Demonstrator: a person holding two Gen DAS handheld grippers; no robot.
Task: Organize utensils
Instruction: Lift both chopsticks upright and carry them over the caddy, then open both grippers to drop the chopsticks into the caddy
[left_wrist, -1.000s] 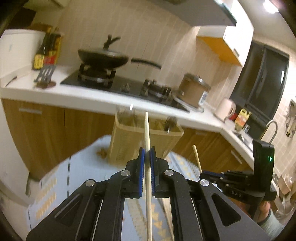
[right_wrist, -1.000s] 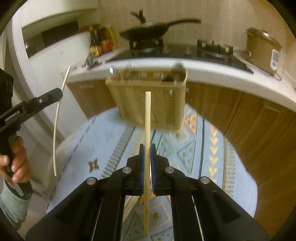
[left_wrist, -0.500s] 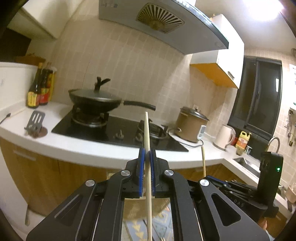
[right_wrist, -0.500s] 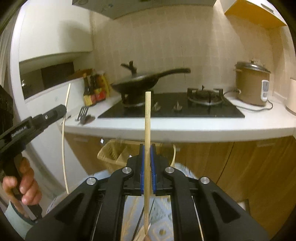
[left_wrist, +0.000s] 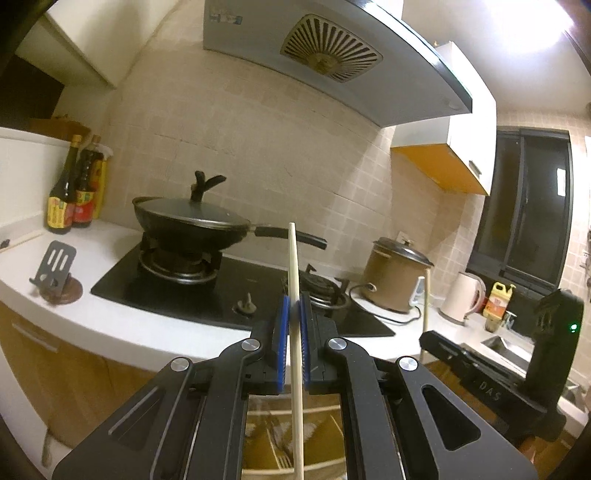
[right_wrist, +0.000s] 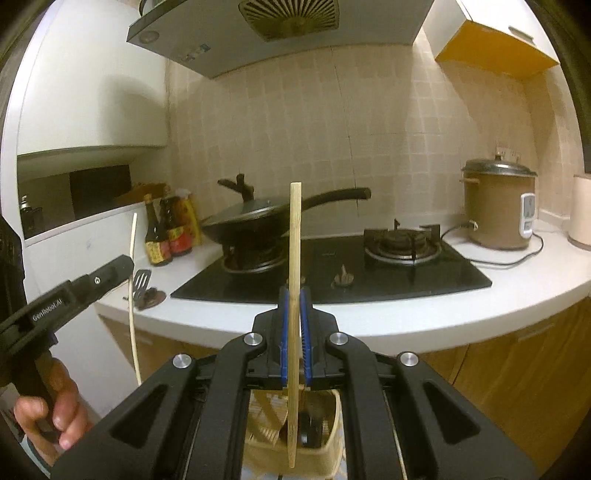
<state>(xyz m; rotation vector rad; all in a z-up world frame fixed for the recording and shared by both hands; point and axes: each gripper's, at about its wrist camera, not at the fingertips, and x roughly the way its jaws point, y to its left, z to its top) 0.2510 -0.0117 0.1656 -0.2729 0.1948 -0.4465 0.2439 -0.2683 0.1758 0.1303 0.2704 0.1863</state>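
Chopsticks are the items in hand: one chopstick (left_wrist: 294, 295) stands upright in the left hand-held gripper (left_wrist: 293, 325), clamped between its blue pads, and a second chopstick (right_wrist: 294, 280) stands upright in the right hand-held gripper (right_wrist: 293, 321), clamped the same way

Change over the last second:
- Both units have risen and tilted upward. A second ago each looked down at the basket on a patterned mat; now each looks level across the counter (right_wrist: 388, 314) at the stove (right_wrist: 369, 266) and wok (right_wrist: 258, 218)
- The basket (right_wrist: 295, 424) now sits below and behind the right jaws, visible only through the gap in the frame. In the left view the same region below the jaws is blurred and cannot be identified with certainty
- Grip is unchanged: both pairs of jaws stay closed on their sticks, and neither stick has slipped in the pads

Relative positions:
- The left unit appears to the left of the right unit, with its stick held near-vertical
- The right unit appears to the lower right of the left unit, its stick tip showing above it
- A hand (right_wrist: 48, 410) holds the left unit's grip

Assessment: the sticks have been lifted clear of the basket and are in transit, not yet placed. The destination is not evident; likely somewhere on the counter ahead. Both sticks protrude well above the jaws, so the counter edge is a collision risk
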